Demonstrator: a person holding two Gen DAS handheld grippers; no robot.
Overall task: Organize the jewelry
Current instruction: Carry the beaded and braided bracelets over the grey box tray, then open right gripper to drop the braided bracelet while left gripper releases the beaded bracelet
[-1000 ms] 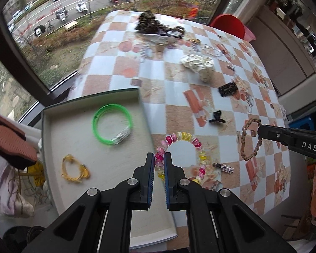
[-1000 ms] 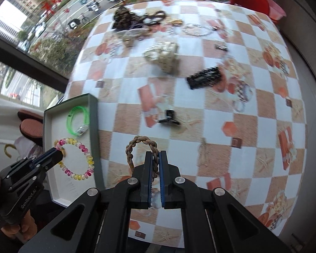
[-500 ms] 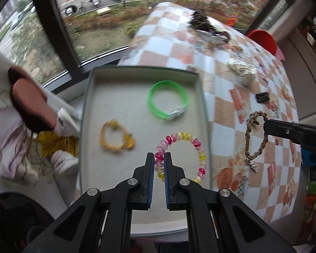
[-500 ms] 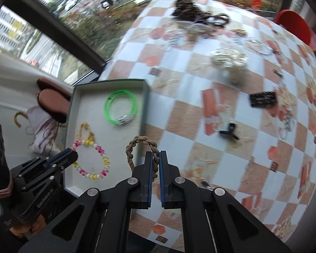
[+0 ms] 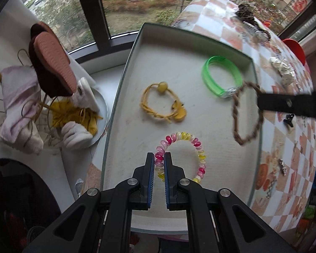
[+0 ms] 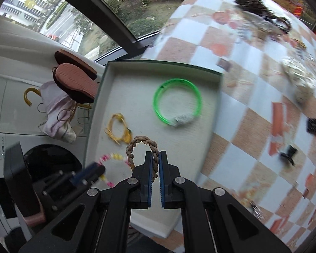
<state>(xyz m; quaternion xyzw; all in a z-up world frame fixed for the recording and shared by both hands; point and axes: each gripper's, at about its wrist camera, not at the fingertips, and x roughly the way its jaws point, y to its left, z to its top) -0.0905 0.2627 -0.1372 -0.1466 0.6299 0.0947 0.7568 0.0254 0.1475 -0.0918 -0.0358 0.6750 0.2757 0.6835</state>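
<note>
My left gripper (image 5: 159, 158) is shut on a pink, white and yellow beaded bracelet (image 5: 187, 139), which hangs low over the shallow grey tray (image 5: 124, 80). My right gripper (image 6: 155, 156) is shut on a brown braided bracelet (image 6: 141, 142), also over the tray; in the left wrist view that braided bracelet (image 5: 238, 124) dangles from the right gripper's finger (image 5: 288, 103) near the tray's right rim. A green bangle (image 5: 221, 78) and a yellow cord bracelet (image 5: 162, 103) lie inside the tray. The left gripper (image 6: 94, 171) shows blurred at the lower left of the right wrist view.
The tray sits at the edge of a checkered tablecloth (image 6: 252, 105) strewn with several hair clips and ornaments (image 6: 299, 78). A dark pile of jewelry (image 5: 248, 16) lies at the table's far end. Left of the tray, slippers (image 5: 52, 63) and cloths rest below a window.
Both grippers moved left from over the table to over the tray and sank lower, each still carrying its bracelet. The tray now fills the middle of both views.
</note>
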